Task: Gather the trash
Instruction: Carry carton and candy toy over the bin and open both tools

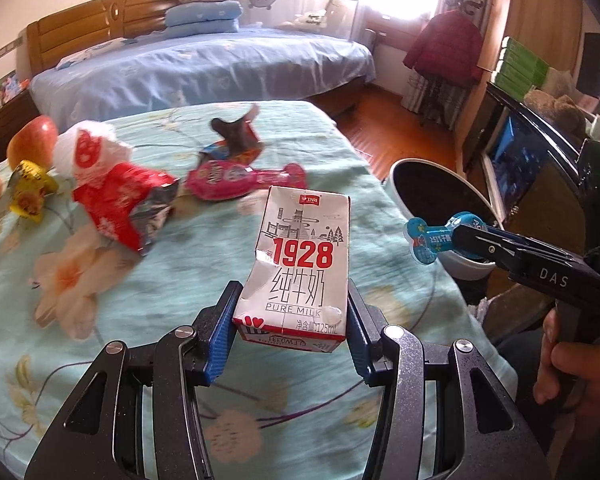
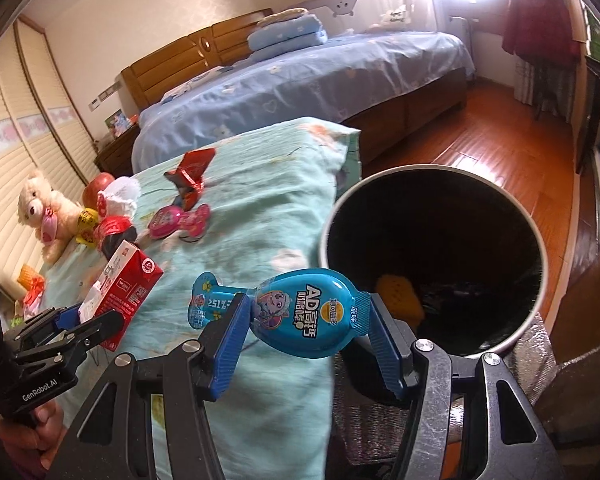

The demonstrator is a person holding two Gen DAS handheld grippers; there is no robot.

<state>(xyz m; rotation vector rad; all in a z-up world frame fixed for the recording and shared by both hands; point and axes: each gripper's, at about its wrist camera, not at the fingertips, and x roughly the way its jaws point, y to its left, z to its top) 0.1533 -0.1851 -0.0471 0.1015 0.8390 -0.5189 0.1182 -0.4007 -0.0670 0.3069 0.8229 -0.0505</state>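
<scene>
Taking the round trash bin point(image 2: 432, 256) as the landmark — it stands off the right edge of the table with the flowered turquoise cloth point(image 1: 204, 240) — everything else lies to its left. Farthest from it, at the far left end of the table, sit a plush bear point(image 2: 46, 208), an apple point(image 1: 34, 138) and a yellow wrapper point(image 1: 30, 192). Nearer the bin come a white crumpled bag with red print point(image 1: 88, 150) and a torn red foil packet point(image 1: 124, 204), then a dark twisted wrapper point(image 1: 236, 136) with a pink lollipop-shaped wrapper point(image 1: 236, 180) just in front of it, both on the cloth.

The left gripper point(image 1: 290, 312) is above the cloth, left of the bin, its blue pads pinching the lower end of a dented milk carton point(image 1: 304, 264) marked 1928 — the carton is clear of the table.

The right gripper point(image 2: 306, 320) hangs at the bin's near left rim, its pads pressed on the two ends of a blue lollipop-shaped wrapper point(image 2: 300, 312); the wrapper's stem sticks out to the left, over the table's edge. Inside the bin, against its near wall, lies something yellow point(image 2: 400, 296).
</scene>
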